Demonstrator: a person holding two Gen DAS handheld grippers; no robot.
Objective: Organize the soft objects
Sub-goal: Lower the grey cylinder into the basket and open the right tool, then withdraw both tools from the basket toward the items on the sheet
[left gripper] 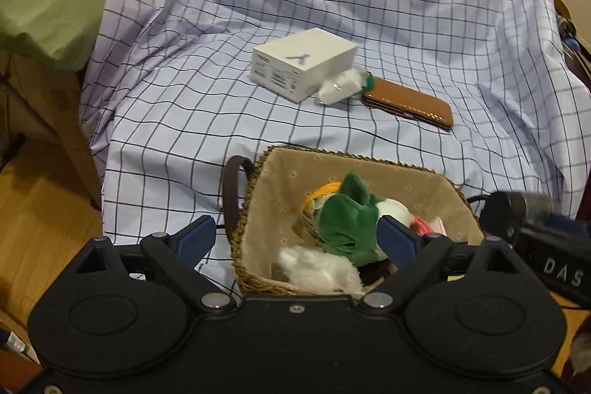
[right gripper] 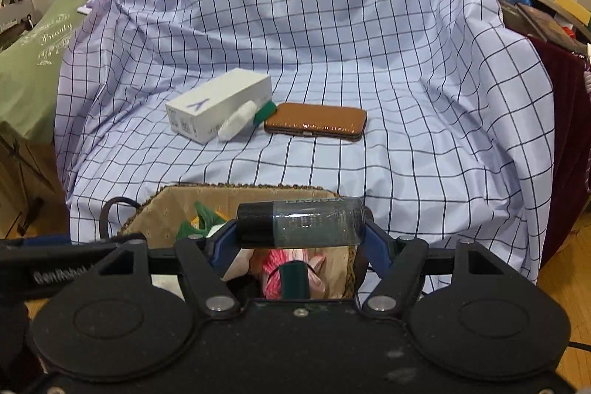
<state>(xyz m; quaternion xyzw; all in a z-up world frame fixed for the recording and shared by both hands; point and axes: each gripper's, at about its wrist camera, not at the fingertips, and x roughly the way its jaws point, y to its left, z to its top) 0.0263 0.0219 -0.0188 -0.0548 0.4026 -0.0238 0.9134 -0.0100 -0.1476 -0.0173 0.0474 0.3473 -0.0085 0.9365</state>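
The green and white plush toy (left gripper: pixel 347 224) lies inside the woven basket (left gripper: pixel 258 180), on top of other soft things; the left gripper (left gripper: pixel 299 239) stands wide open above it, touching nothing firmly, so I judge the toy was released there. The right gripper (right gripper: pixel 301 246) is closed on a dark bottle (right gripper: pixel 301 222), held sideways over the basket. A second small plush (left gripper: pixel 341 85) waits between the white box (left gripper: pixel 303 61) and the brown case (left gripper: pixel 410 100) on the checked cloth (left gripper: pixel 406 6).

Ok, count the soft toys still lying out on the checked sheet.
1: a white and green soft toy wedged between the white box and the brown case. Others already sit in the basket; more may be hidden.
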